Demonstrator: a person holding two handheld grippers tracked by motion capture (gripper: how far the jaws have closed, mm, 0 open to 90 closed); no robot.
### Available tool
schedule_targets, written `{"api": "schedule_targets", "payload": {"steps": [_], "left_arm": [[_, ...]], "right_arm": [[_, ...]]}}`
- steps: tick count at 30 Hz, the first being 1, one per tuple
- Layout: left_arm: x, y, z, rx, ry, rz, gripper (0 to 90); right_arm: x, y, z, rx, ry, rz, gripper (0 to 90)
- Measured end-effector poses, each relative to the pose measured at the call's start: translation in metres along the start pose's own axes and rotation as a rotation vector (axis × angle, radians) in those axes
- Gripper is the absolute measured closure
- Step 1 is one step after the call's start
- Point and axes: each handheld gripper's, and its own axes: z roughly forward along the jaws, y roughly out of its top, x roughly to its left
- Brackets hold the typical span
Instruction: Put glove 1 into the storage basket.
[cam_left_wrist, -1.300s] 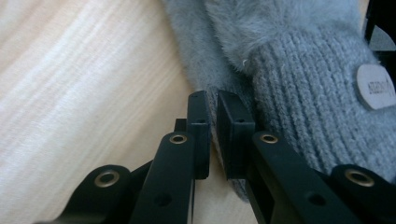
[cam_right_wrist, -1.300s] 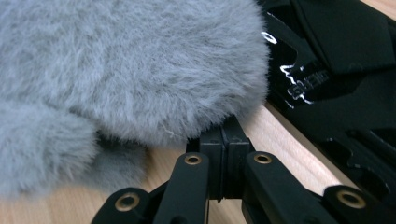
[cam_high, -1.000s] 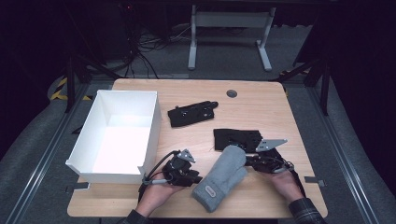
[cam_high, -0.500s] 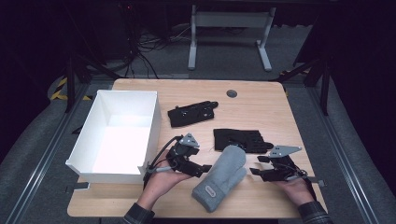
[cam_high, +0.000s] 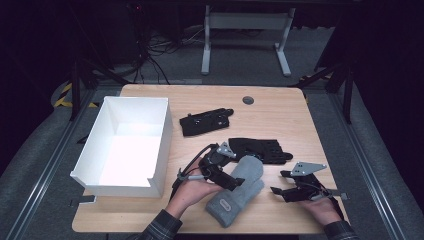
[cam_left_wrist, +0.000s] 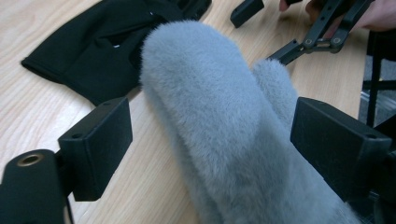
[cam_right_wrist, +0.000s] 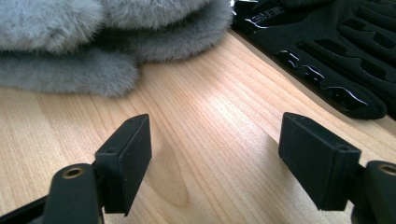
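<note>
The high view cut the person off at the forearms, so that little beyond a plaid sleeve (cam_high: 161, 227) and two hands came in from the bottom edge. The left gripper (cam_high: 239, 182) lay over the near side of the grey fur mitten (cam_high: 235, 192) and covered part of it; a small pale patch near the mitten's cuff carried a mark too small to read. In the left gripper view the mitten (cam_left_wrist: 224, 121) ran between the jaws, which had just been opening and stood wide apart, the left pad clear of the fur, while the right pad's contact was hard to judge because the pile hid the edge. Its cuff end passed out of the bottom of that view.

The right gripper (cam_high: 281, 192) rested to the right of the mitten, apart from it, its jaws also just opened and holding nothing; in the right gripper view bare wooden table (cam_right_wrist: 205, 140) lay between them. Ahead of those jaws the mitten's fur (cam_right_wrist: 93, 42) and a black glove (cam_right_wrist: 336, 51) were both cut off at the top. Beyond the left gripper a second black glove (cam_high: 206, 121) lay flat, its glossy markings illegible. To that gripper's left stood the white box (cam_high: 150, 170).
</note>
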Motion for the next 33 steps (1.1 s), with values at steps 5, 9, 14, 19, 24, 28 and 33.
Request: {"api": "schedule_targets", "payload": {"steps": [5, 9, 14, 19, 24, 28, 33], "left_arm": [[0.001, -0.006, 0.013, 0.026, 0.009, -0.017, 11.9], [0.002, -0.012, 0.025, 0.067, 0.019, -0.02, 11.9], [0.005, -0.019, 0.037, 0.092, 0.002, -0.043, 11.8], [0.012, -0.026, 0.043, 0.096, -0.051, -0.07, 18.1], [0.015, -0.027, 0.045, 0.107, -0.148, -0.075, 37.5], [0.017, -0.027, 0.047, 0.115, -0.189, -0.079, 47.7], [0.018, -0.026, 0.047, 0.138, -0.226, -0.09, 61.0]], "right_arm": [[0.002, -0.001, 0.002, -0.002, -0.014, -0.019, 23.1], [0.003, -0.002, 0.002, -0.01, -0.021, -0.024, 22.5], [0.003, -0.003, 0.002, -0.016, -0.025, -0.024, 22.2], [0.002, -0.004, 0.002, -0.026, -0.025, -0.025, 21.1], [0.002, -0.005, 0.003, -0.033, -0.026, -0.022, 20.1], [0.002, -0.005, 0.003, -0.033, -0.027, -0.021, 19.9], [0.002, -0.005, 0.003, -0.033, -0.028, -0.021, 19.7]]}}
